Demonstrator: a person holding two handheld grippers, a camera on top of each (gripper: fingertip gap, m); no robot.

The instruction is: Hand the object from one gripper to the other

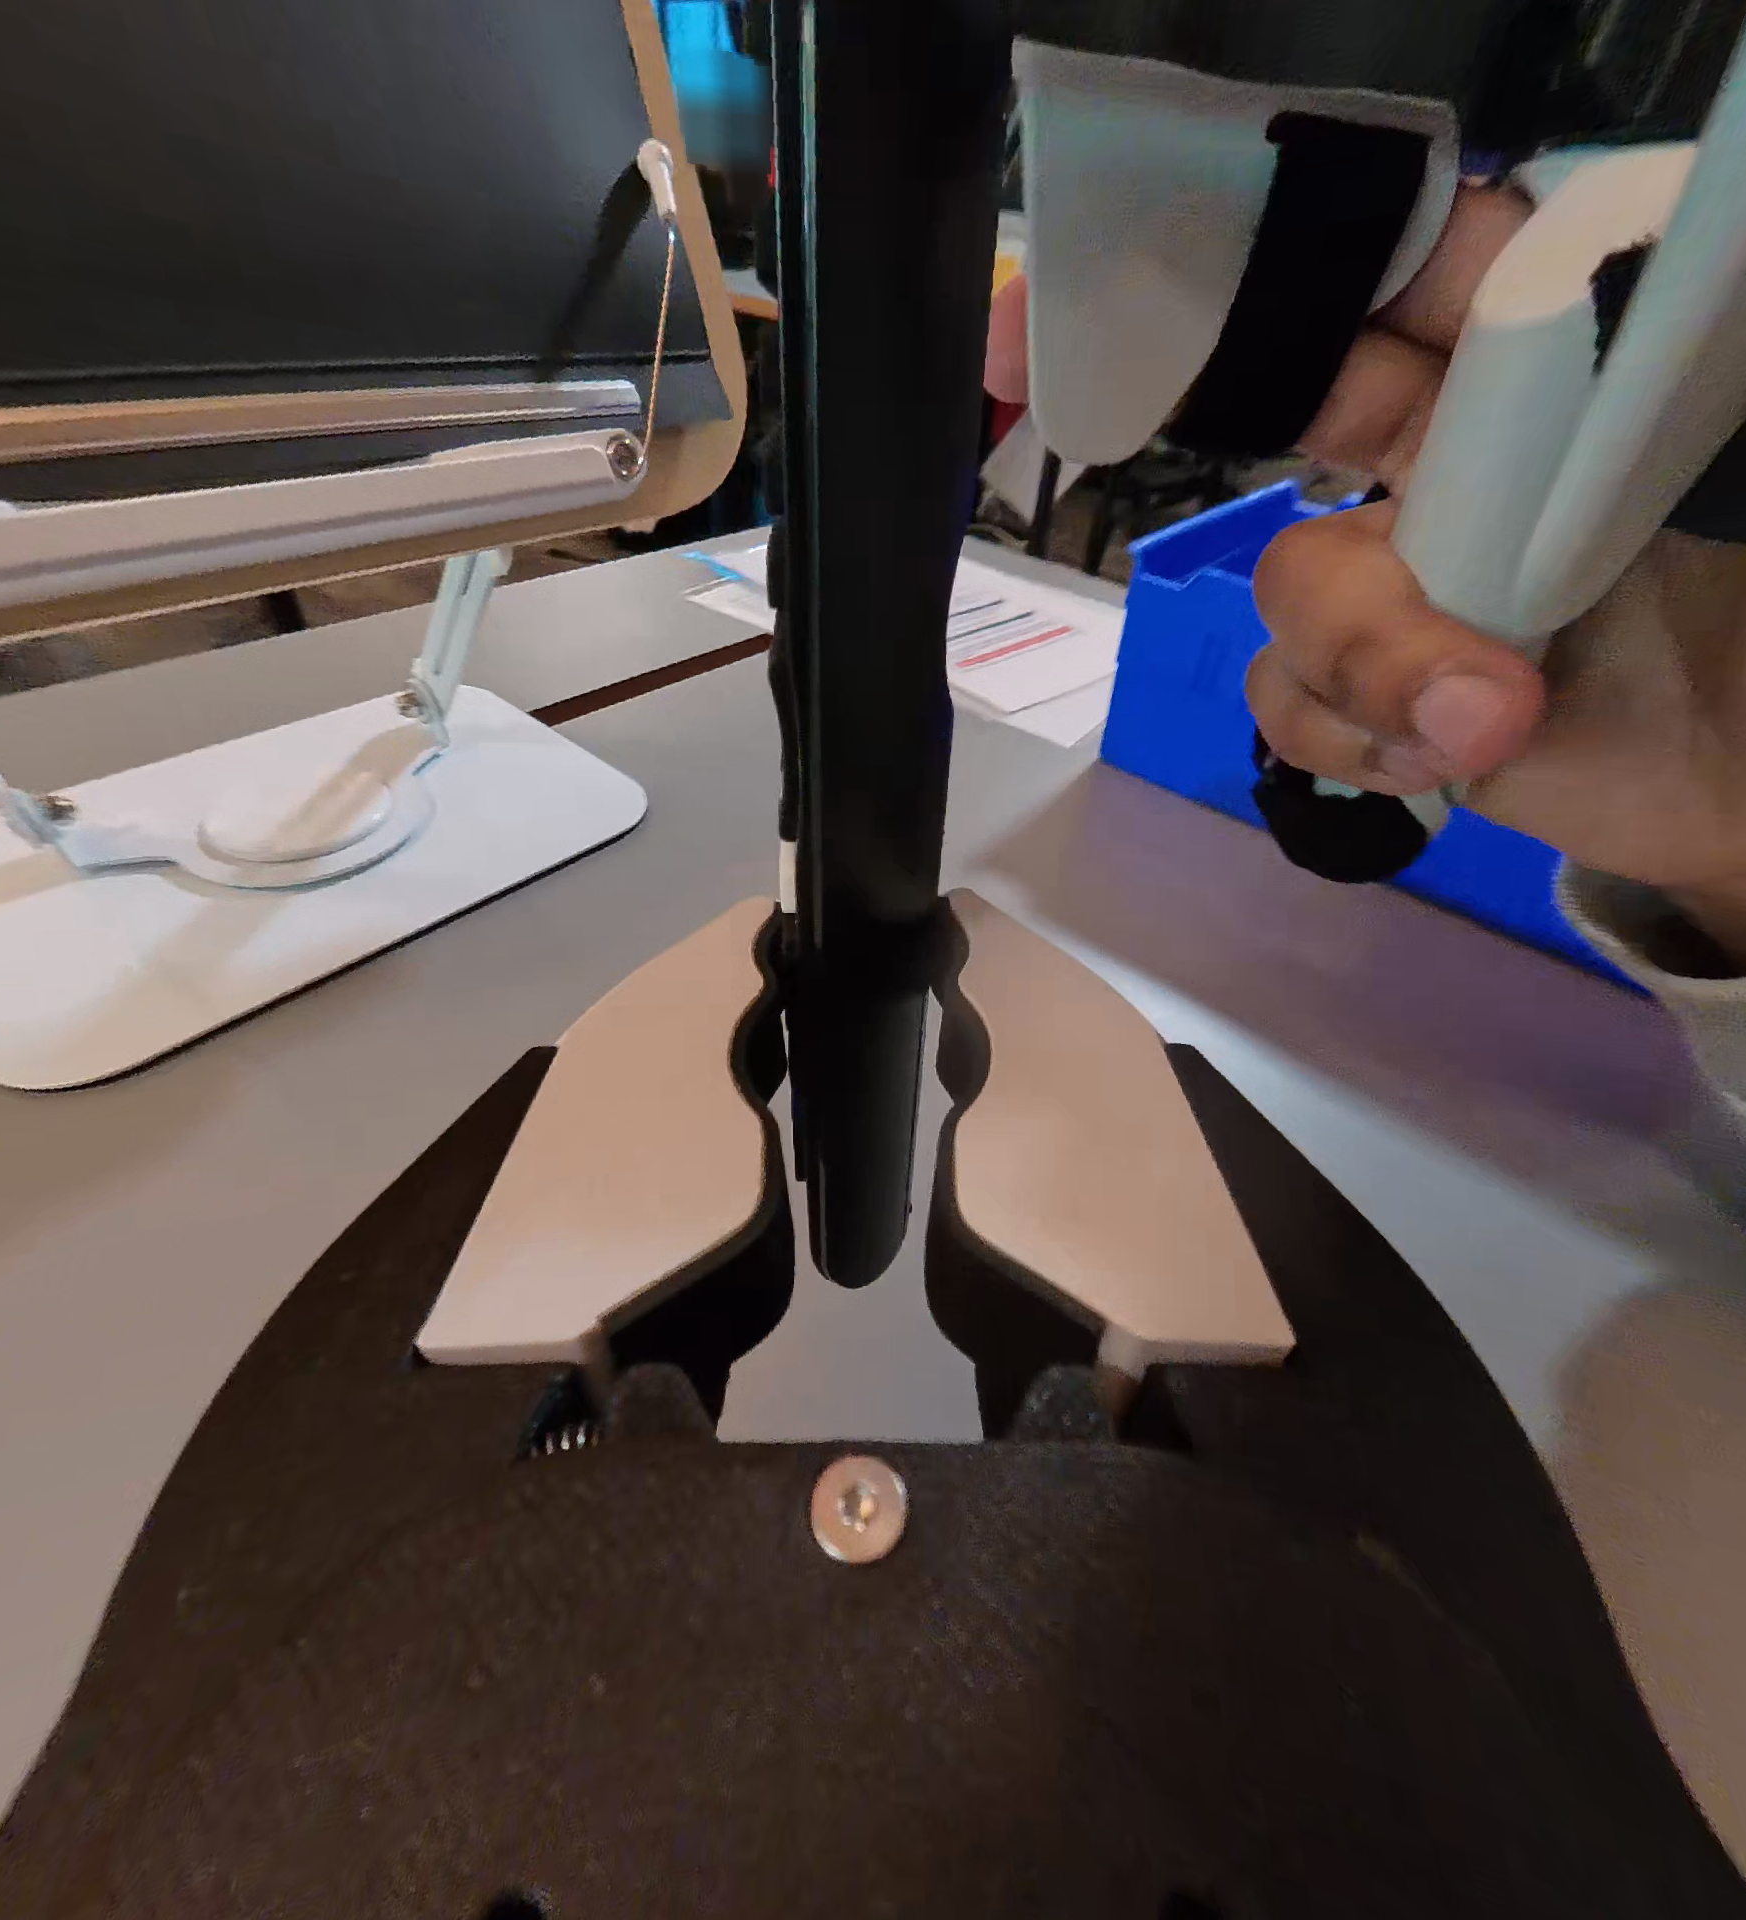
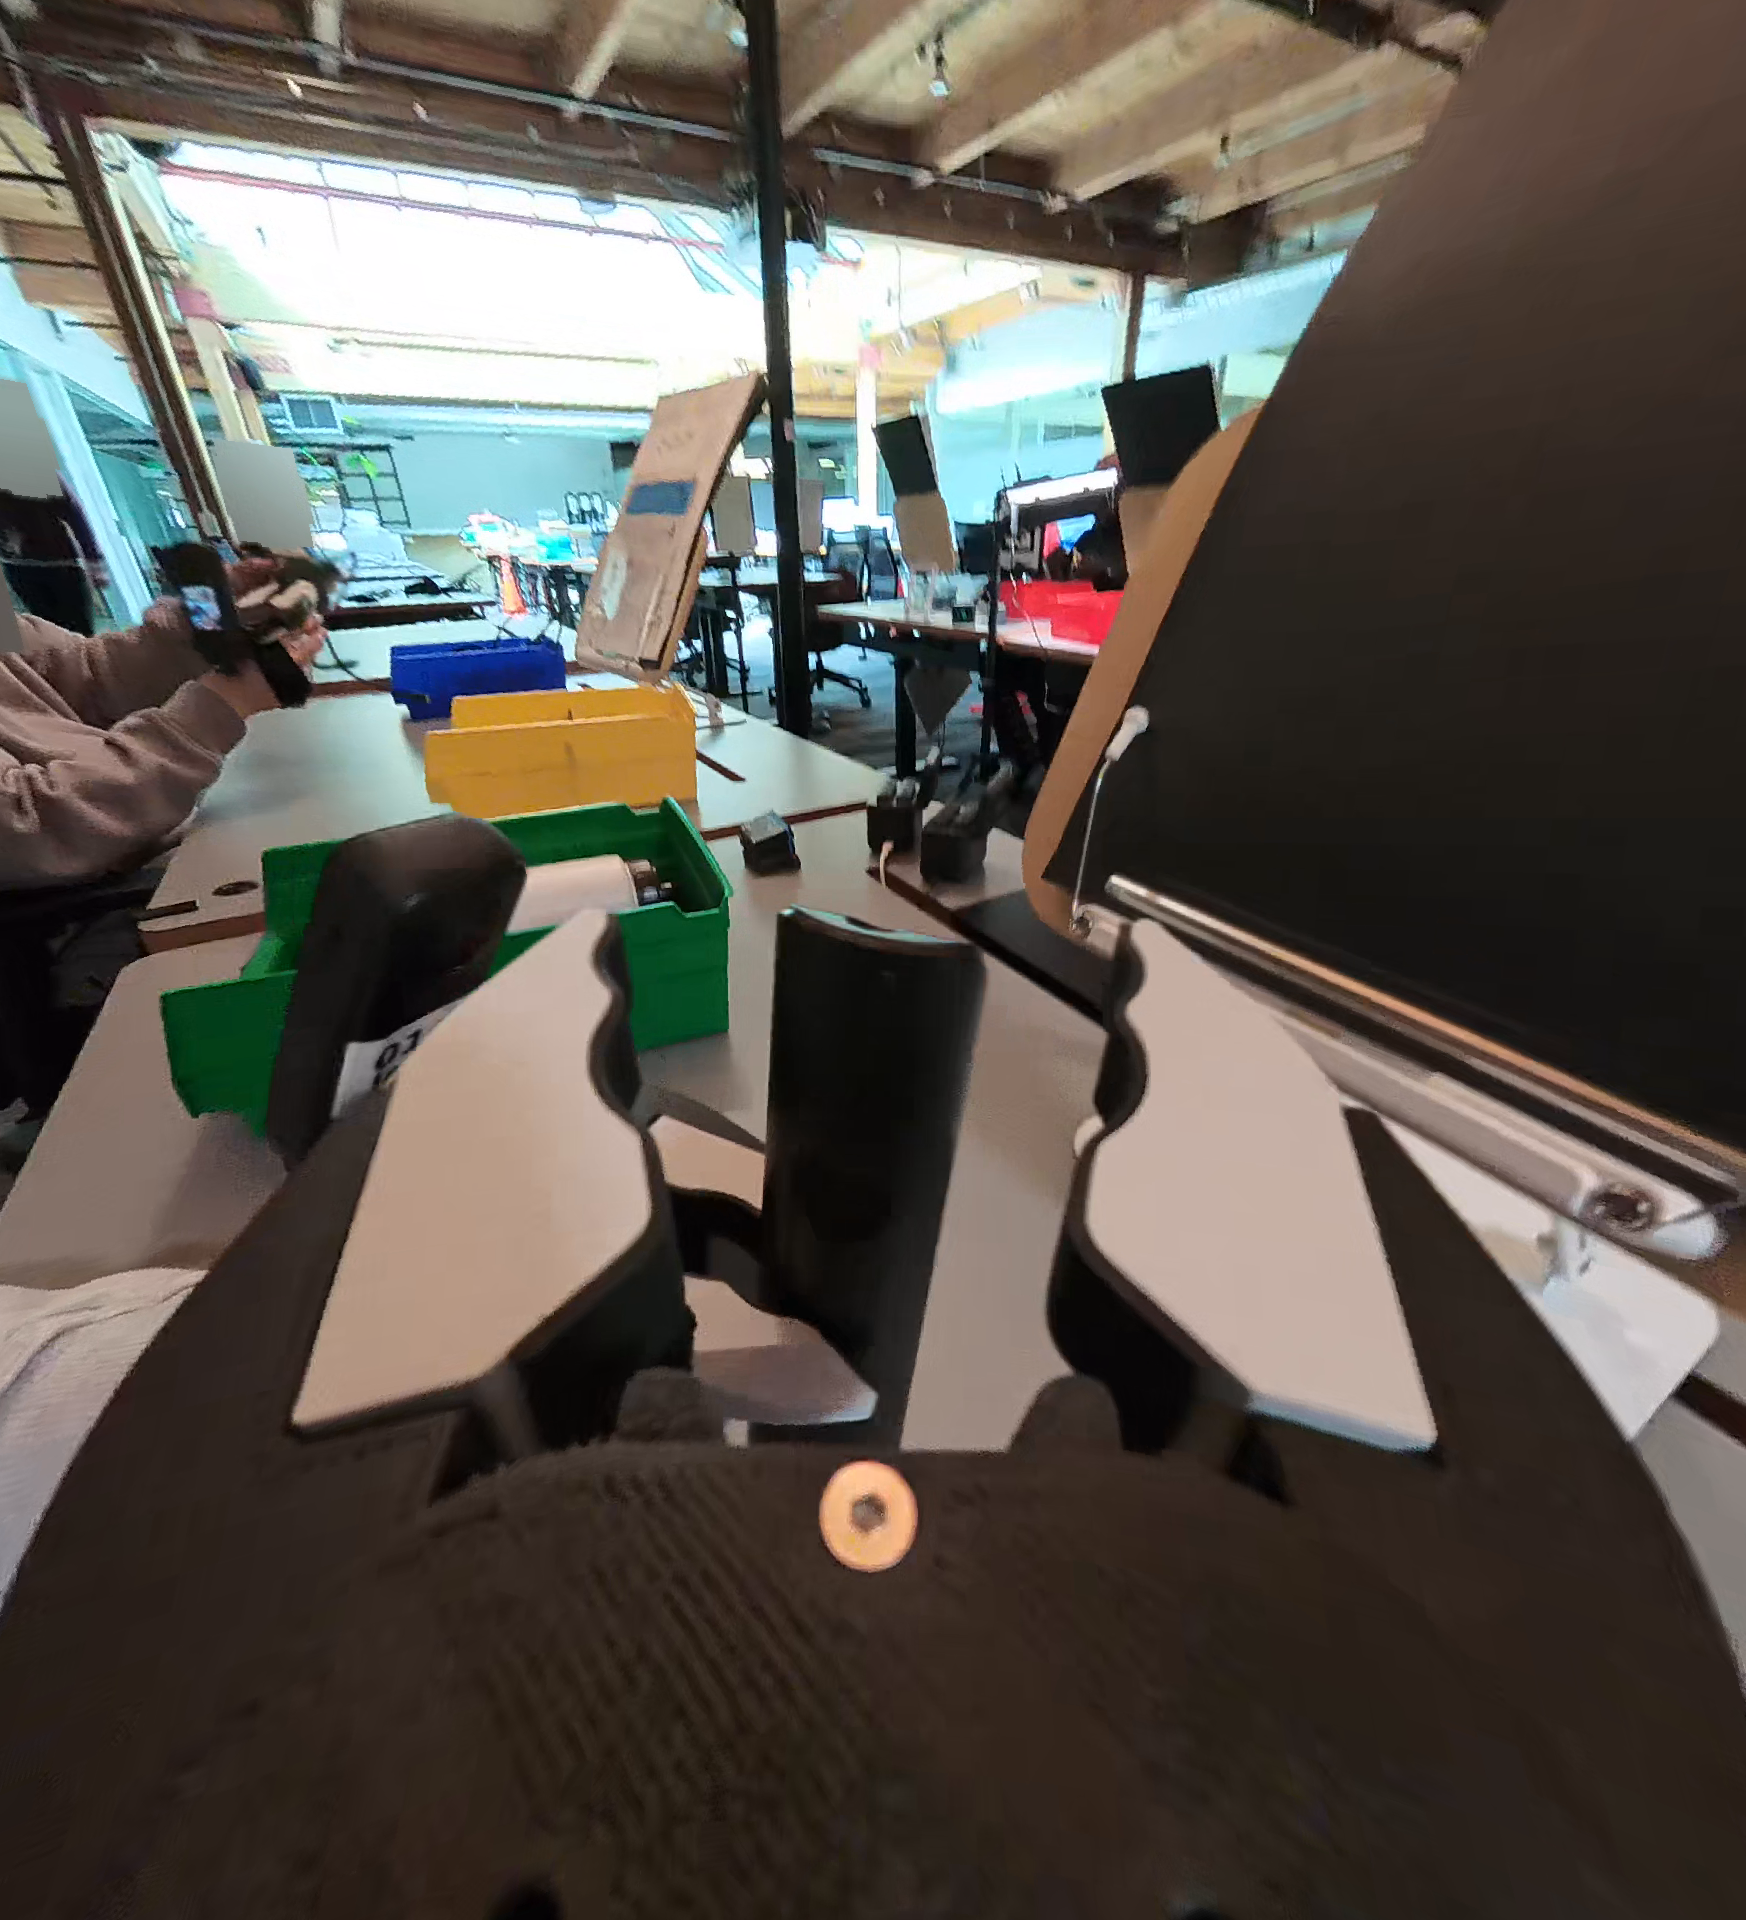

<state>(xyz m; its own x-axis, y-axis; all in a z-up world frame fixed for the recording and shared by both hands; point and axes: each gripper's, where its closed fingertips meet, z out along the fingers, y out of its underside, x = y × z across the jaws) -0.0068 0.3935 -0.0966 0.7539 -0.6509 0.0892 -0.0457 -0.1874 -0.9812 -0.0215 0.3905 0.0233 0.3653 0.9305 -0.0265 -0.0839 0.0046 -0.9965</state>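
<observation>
Nearest us, our left tongs (image 1: 861, 966) pinch the lower end of a long, slim black object (image 1: 874, 623), which stands upright, its long axis running from our fingertips up out of view. Our right tongs (image 2: 864, 997) gape wide around the same black object (image 2: 864, 1122), fingers clear of it on both sides. A hand (image 1: 1492, 686) grips a pale handle on the right. Over the grey counter (image 1: 557, 1039), a white laptop stand (image 1: 256, 852) sits left, a blue plastic bin (image 1: 1191, 665) right. A green bin (image 2: 682, 914) lies farther off.
</observation>
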